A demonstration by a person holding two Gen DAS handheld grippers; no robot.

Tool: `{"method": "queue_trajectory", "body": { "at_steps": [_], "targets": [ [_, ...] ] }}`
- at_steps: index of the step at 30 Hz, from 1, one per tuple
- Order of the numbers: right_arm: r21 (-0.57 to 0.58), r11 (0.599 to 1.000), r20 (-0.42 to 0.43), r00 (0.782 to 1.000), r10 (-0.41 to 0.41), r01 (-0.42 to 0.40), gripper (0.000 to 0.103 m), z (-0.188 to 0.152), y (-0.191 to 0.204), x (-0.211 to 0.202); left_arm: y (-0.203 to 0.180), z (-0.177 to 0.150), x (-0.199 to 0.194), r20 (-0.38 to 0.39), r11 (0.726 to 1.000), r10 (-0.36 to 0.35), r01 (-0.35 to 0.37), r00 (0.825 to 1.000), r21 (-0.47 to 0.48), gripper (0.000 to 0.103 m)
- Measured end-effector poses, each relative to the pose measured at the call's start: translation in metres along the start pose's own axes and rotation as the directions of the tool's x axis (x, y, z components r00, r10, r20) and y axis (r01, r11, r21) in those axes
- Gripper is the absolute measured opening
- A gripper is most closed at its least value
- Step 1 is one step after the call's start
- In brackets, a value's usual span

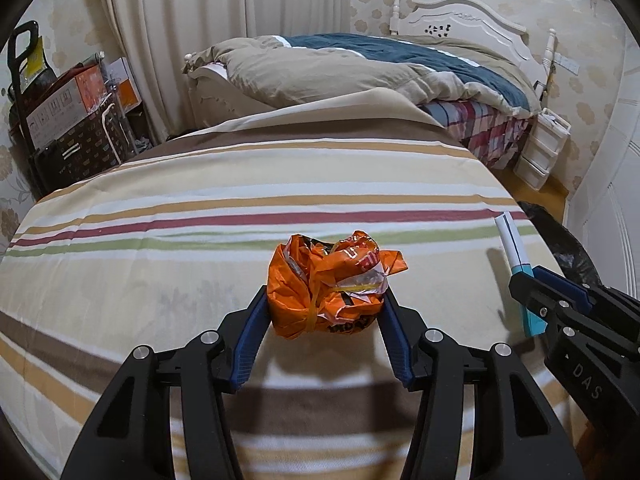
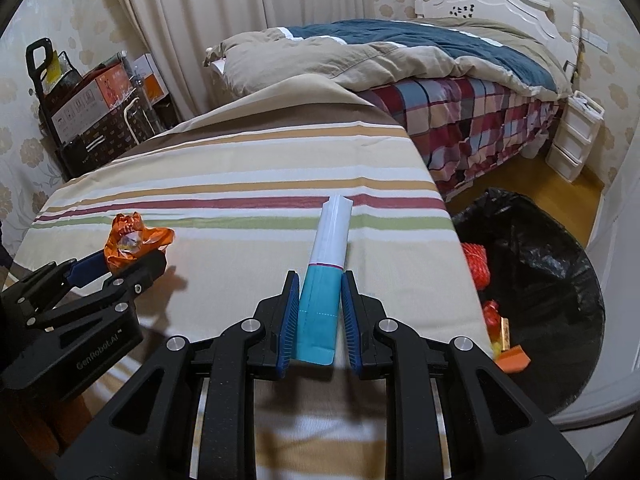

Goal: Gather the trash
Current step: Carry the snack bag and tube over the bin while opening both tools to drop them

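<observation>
Here, striped sheet [image 2: 240, 168] edge, bin [image 2: 552, 248] beside

The black trash bag [image 2: 552, 264] is cut off behind the striped bedspread's [image 2: 240, 184] edge.

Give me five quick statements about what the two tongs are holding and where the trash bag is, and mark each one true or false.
1. The left tongs grip a crumpled orange wrapper. True.
2. The right tongs are empty. False: they are shut on a flattened white and teal carton.
3. The black trash bag sits on the floor beside the striped sheet, on the right tongs' side. True.
4. The trash bag is empty. False: orange and red trash already lies in it.
5. The carton is lying flat on the checked bed. False: it is held above the striped sheet.
</observation>
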State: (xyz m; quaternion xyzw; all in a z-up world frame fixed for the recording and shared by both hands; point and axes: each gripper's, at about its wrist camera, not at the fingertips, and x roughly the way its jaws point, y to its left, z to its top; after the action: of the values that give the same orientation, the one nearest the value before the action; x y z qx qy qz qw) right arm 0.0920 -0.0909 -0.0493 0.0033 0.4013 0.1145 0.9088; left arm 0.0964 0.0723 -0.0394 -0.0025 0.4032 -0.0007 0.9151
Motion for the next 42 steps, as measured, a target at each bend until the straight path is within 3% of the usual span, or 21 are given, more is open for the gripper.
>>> {"method": "queue_trajectory", "body": {
  "at_steps": [25, 42],
  "targets": [
    [0.079, 0.996, 0.071, 0.996, -0.054, 0.048, 0.021, -0.055, -0.052, -0.071, -0.063, -0.039, -0.057, 0.078, 0.995, -0.064, 0.058, 0.995, 0.077, 0.053],
    [0.173, 0.976, 0.108, 0.982, -0.155, 0.135, 0.021, -0.052, -0.127, -0.088, -0.144, -0.020, -0.053, 0.118, 0.973, -0.148, 0.123, 0.982, 0.196, 0.053]
  ]
}}
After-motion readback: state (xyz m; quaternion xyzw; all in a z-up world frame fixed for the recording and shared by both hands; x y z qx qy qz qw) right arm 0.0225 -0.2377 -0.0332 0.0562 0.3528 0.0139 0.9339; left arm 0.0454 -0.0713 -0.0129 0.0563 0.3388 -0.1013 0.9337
